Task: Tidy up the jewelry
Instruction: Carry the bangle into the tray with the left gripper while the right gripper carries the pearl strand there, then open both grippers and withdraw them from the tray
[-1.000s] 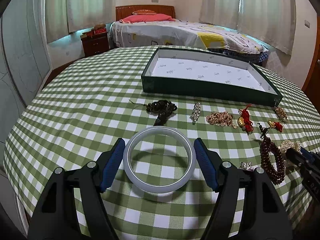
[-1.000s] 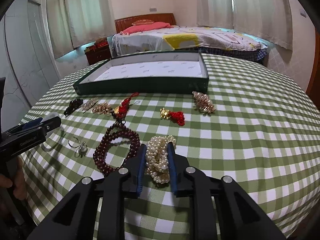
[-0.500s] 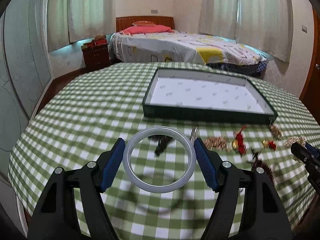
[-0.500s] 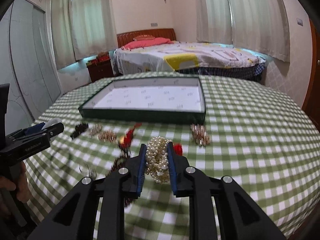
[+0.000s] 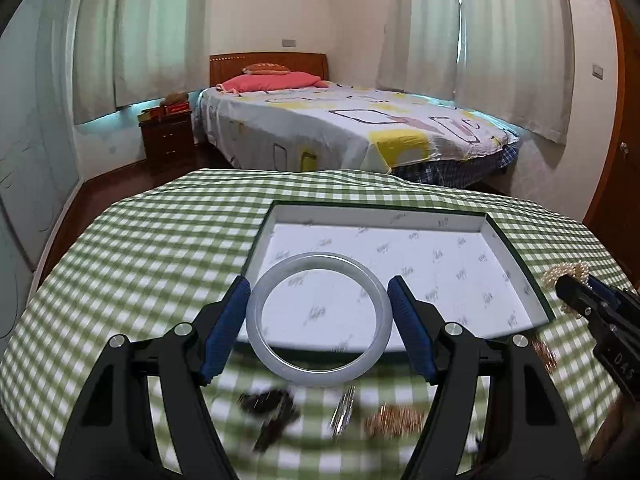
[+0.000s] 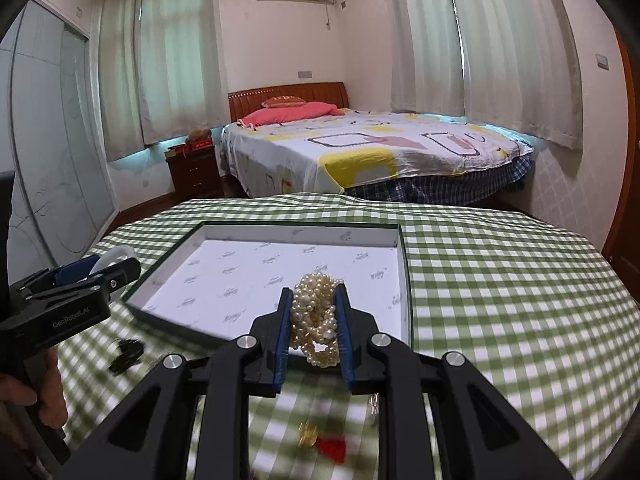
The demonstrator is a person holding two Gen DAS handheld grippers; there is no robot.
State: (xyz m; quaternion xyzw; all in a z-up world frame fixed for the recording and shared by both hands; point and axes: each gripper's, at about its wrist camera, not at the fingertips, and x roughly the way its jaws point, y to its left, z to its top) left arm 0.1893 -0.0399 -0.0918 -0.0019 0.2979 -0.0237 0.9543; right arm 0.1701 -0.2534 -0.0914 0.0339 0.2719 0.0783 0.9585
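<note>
My left gripper (image 5: 319,322) is shut on a pale white bangle (image 5: 256,320) and holds it in the air over the near edge of the green tray (image 5: 520,258) with its white printed lining. My right gripper (image 6: 313,330) is shut on a bunch of pearl strands (image 6: 316,320), raised over the tray's near right part (image 6: 405,280). The right gripper with the pearls shows at the right edge of the left wrist view (image 5: 576,292). The left gripper with the bangle shows at the left of the right wrist view (image 6: 72,284).
Loose jewelry lies blurred on the green checked tablecloth (image 5: 140,248) below the grippers: a dark bead piece (image 5: 272,400), a silver piece (image 5: 344,412), a gold chain (image 5: 394,420), a red and gold charm (image 6: 324,442). A bed (image 5: 340,128) stands beyond the table.
Both grippers have lifted their pieces off the table and moved forward toward the tray. The loose jewelry now lies lower in both views.
</note>
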